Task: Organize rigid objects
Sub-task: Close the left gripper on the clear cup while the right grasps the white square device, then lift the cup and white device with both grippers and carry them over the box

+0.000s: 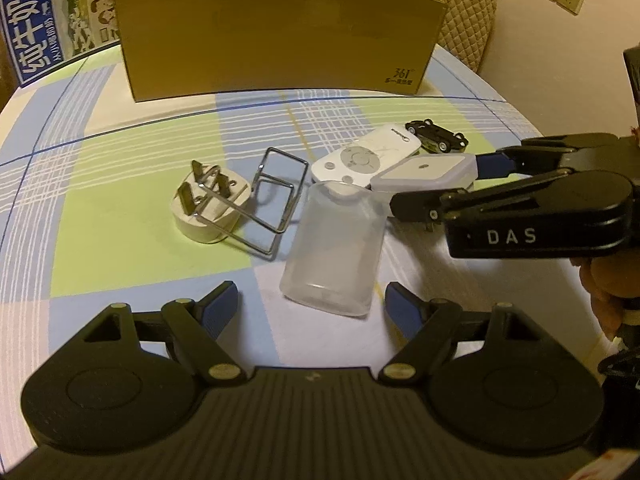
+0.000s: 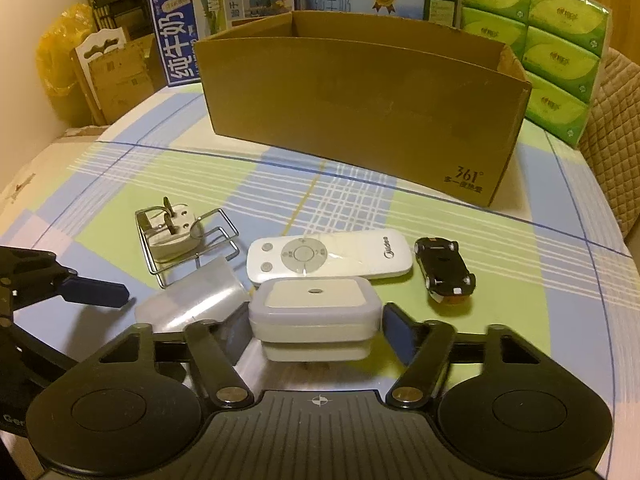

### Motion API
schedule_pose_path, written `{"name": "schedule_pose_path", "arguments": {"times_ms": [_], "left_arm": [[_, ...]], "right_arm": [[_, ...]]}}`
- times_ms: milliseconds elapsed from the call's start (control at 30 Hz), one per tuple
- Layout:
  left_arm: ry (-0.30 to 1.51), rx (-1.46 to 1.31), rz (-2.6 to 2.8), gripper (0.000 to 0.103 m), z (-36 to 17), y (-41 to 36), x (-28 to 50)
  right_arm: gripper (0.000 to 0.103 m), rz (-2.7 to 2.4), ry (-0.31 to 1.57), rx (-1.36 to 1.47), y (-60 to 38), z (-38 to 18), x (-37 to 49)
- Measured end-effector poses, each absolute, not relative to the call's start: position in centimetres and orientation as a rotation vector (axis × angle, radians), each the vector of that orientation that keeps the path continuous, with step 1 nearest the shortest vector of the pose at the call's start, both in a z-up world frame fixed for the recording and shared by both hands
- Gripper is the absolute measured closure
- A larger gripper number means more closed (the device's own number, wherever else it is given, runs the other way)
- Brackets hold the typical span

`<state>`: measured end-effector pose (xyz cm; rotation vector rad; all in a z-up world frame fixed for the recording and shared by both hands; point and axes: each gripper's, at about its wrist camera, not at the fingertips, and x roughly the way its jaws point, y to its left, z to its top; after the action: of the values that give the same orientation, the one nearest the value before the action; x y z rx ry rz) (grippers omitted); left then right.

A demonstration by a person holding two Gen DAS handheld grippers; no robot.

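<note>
The right gripper (image 2: 316, 326) jaws bracket the white rounded-square plastic night-light plug (image 2: 314, 308), not visibly clamping it. The left gripper (image 1: 308, 308) jaws gape beside the frosted plastic cup (image 1: 332, 252) lying on the checked tabletop (image 1: 120, 240).

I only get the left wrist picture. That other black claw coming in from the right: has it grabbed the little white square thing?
Observer: Not yet. In the right wrist view the night light sits between the right gripper's fingers, with a gap at one pad.
Operator: Is it just a flat slab?
Observer: No, a second white block shows under its translucent top.
Operator: Anything left of the cardboard box?
Observer: Yes, well left of the cardboard box, off the table, a yellow bag.
</note>
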<state>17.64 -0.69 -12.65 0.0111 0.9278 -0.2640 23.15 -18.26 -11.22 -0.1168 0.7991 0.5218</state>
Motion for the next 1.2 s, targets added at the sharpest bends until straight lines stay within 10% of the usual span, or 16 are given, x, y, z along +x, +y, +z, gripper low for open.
{"name": "schedule_pose_path", "arguments": {"times_ms": [367, 567, 1200], "left_arm": [[0.908, 0.037, -0.313, 0.035, -12.9, -2.1, 19.0], [0.903, 0.072, -0.303, 0.056, -12.8, -3.2, 19.7], [0.914, 0.177, -0.282, 0.056, -12.7, -5.4, 15.9]], "right_arm": [[0.042, 0.409, 0.787, -0.042, -22.3, -10.1, 21.4], [0.042, 0.368, 0.808, 0.004, -23.8, -10.2, 20.6], [0.042, 0.336, 0.815, 0.046, -24.3, -10.9, 18.3]]}}
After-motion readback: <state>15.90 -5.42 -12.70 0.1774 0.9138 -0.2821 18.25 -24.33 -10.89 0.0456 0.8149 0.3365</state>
